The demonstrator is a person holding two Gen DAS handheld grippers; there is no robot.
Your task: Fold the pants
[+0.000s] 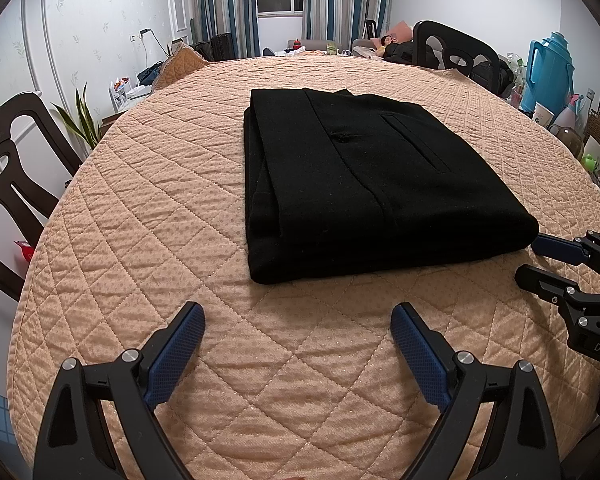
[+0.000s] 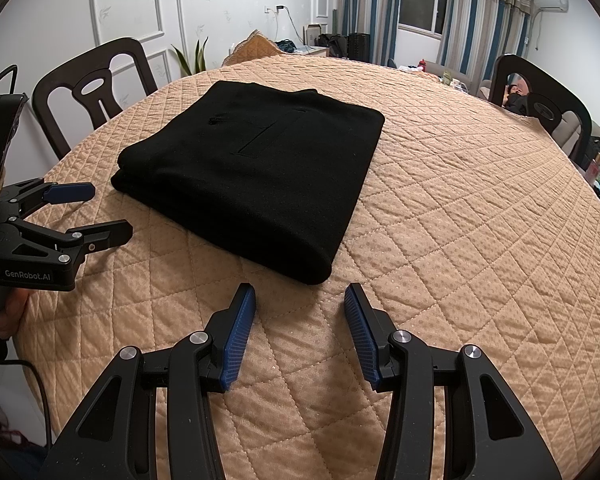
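Black pants (image 1: 364, 184) lie folded into a thick rectangle on the round table, back pocket and button facing up. In the right wrist view the same pants (image 2: 256, 176) sit just ahead of my fingers. My left gripper (image 1: 298, 316) is open, a short way in front of the near edge of the bundle, holding nothing. My right gripper (image 2: 300, 296) is open too, its blue pads close to the nearest corner without touching it. The right gripper (image 1: 540, 258) shows at the left view's right edge, and the left gripper (image 2: 108, 212) at the right view's left edge.
A quilted peach cover (image 1: 300, 380) spreads over the whole table. Dark wooden chairs (image 1: 16, 176) (image 2: 96, 88) stand around it. A blue thermos (image 1: 548, 72) and clutter sit on the far right. A person (image 1: 392, 46) lies on a sofa at the back.
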